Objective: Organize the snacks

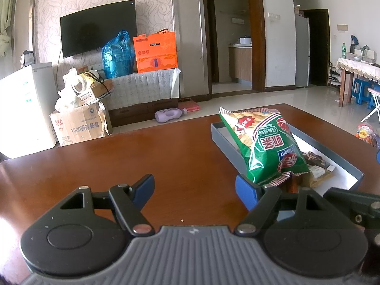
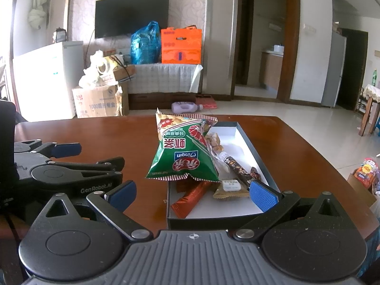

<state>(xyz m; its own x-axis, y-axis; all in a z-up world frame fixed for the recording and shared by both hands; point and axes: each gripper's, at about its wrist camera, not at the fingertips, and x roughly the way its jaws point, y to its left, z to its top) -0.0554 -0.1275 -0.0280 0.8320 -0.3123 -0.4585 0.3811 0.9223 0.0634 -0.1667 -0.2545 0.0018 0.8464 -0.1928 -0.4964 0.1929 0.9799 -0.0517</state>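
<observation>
Brown wooden table (image 2: 95, 133) carries a shallow grey box (image 2: 256, 156) with a white interior, lying lengthwise toward the table's far edge, right of centre. Green shrimp-chip bag (image 2: 182, 152) leans over the box's left wall, its lower crimped end inside the box, its top sticking up past the rim toward the far end. Inside the box, near end: an orange-red wrapped bar (image 2: 190, 198) lying diagonally by the left wall, a small tan packet (image 2: 229, 187) beside it, a dark brown printed stick packet (image 2: 239, 168) running diagonally toward the right wall, and a clear bag of light-brown pieces (image 2: 213, 141) further back, partly hidden behind the green bag. Right gripper (image 2: 192, 194) sits low at the box's near end, jaws apart, nothing between the blue pads; its right pad overlaps the box's right wall in view, contact not determinable. Left gripper (image 1: 194, 194) is over bare table left of the box, jaws apart and empty; its right pad appears just beside the box's near-left corner, under the green bag's lower edge in the left wrist view.
</observation>
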